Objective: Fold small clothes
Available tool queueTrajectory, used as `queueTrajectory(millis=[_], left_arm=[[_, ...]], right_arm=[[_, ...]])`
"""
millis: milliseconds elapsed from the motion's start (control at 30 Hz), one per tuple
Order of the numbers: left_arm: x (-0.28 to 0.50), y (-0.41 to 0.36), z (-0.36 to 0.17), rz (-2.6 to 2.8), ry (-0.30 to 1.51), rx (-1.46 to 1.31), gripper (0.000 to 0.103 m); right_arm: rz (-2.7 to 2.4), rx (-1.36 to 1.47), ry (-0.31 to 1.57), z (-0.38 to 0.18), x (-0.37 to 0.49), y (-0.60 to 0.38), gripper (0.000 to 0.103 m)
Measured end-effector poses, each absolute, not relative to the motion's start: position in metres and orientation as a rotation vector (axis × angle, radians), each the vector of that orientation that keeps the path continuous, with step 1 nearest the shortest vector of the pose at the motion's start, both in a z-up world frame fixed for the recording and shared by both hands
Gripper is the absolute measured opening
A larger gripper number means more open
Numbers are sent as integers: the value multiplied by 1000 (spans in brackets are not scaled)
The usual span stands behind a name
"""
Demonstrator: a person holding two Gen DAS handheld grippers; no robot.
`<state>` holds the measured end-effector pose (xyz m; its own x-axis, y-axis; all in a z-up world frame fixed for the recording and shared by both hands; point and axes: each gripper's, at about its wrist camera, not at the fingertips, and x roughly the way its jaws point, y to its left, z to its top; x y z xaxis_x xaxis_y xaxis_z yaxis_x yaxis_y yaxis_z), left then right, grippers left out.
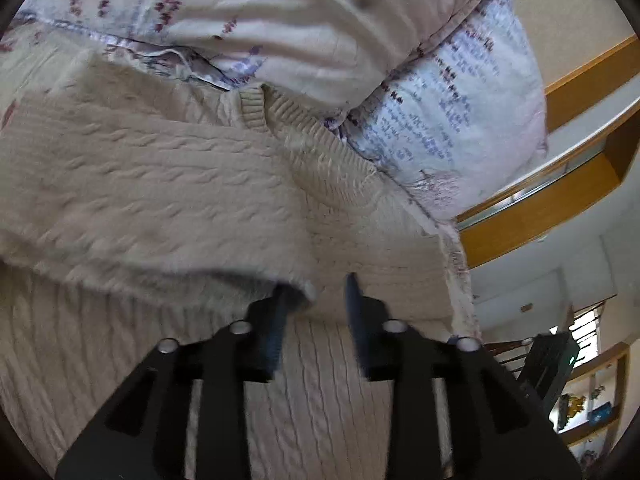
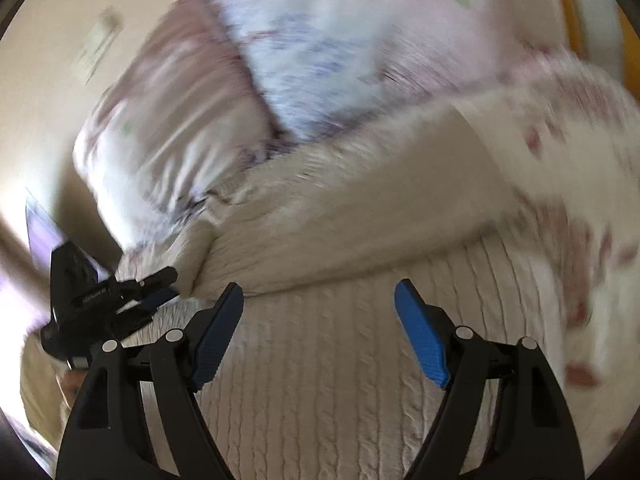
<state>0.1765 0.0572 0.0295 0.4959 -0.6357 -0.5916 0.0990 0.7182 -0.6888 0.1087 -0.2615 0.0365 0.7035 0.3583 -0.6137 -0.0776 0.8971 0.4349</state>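
A cream cable-knit sweater point(image 1: 160, 184) lies on the bed, with one sleeve folded across its body. My left gripper point(image 1: 316, 292) is open right at the sleeve's cuff point(image 1: 304, 286), and the cuff edge touches its left finger. In the right wrist view the same sweater point(image 2: 320, 360) fills the lower half. My right gripper point(image 2: 320, 300) is open and empty just above the sweater's body. The left gripper point(image 2: 164, 284) also shows there at the left, at the sleeve end point(image 2: 192, 264).
A floral pillow point(image 1: 280, 20) and a second patterned pillow point(image 1: 460, 120) lie behind the sweater. A wooden headboard point(image 1: 560, 196) and shelves point(image 1: 592, 400) are at the right. The floral bedsheet point(image 2: 580, 200) spreads around the sweater. The right wrist view is motion-blurred.
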Motion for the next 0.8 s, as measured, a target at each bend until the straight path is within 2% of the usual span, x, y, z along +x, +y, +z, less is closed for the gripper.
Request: queueTrajectory(millis=[67,200,333,367,567,800], left_arm=[[163,78,34,-480,913,-669,42],[149,118,34,-411,852,-751,42],[152,154,22,-333,834,-874,42],[153,158,21,-323,834,-891,42],[154,171,11,-305,855,-920,42],[156,175,1,-301,874,-941,43]], right_arm=[[311,267,732,55,113,-236,80],[468,35,684,71,125,-171,77],[587,-152,666,64,138,-98,59],[610,-187,667,60,143,-78,57],[660,-391,643,34,147,-9,56],[567,-595,603,7,145,13,54]])
